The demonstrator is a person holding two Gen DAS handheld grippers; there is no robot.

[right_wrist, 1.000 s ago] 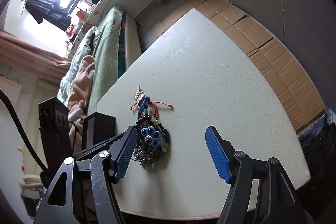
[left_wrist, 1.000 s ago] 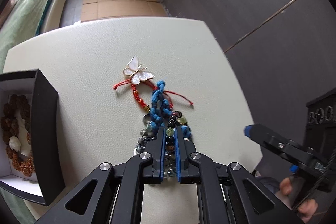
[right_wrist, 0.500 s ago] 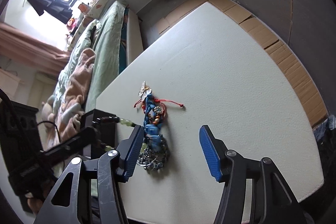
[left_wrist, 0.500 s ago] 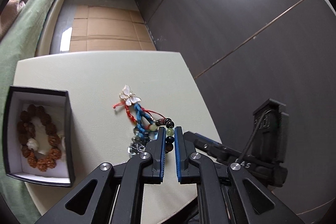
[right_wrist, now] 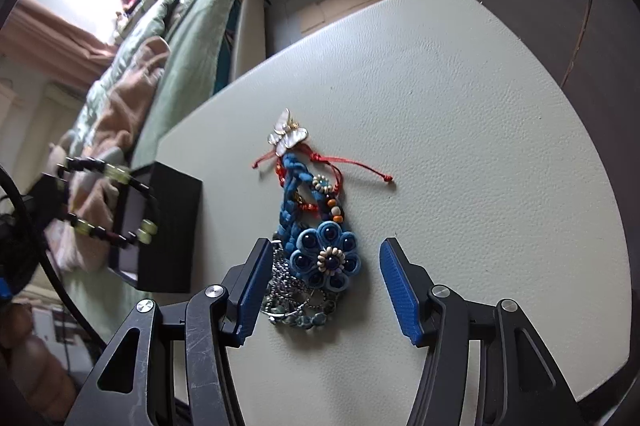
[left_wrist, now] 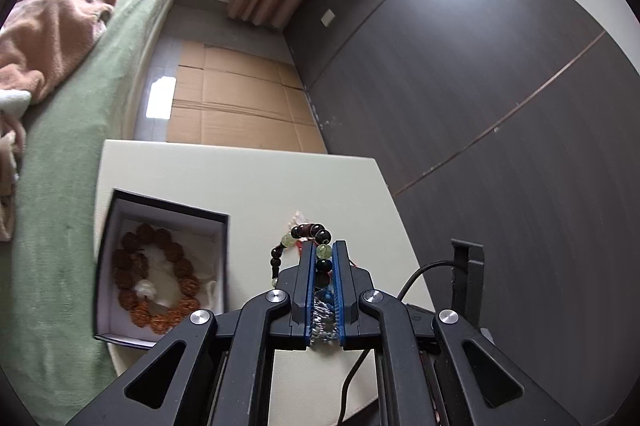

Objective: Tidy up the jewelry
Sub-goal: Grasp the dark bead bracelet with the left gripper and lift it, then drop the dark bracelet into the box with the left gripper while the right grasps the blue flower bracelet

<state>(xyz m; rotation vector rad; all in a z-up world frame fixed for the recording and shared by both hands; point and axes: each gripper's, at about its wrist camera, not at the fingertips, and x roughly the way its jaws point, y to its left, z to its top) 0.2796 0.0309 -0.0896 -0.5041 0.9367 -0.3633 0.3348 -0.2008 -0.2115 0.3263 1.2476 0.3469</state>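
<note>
Your left claw (left_wrist: 323,266) pinches the bracelet (left_wrist: 308,232), aloft — the box (left_wrist: 168,208) lies down-left of it; right claw (right_wrist: 320,284) gapes over the pile (right_wrist: 316,238).

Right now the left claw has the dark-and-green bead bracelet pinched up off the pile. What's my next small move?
Probably carry the left claw leftward over the open black box. The bead bracelet hangs clear of the table, and the box, holding only a brown seed-bead bracelet, sits just left.

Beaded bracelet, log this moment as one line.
left gripper: shut on beaded bracelet | bracelet: lifted | right gripper: open over jewelry pile
</note>
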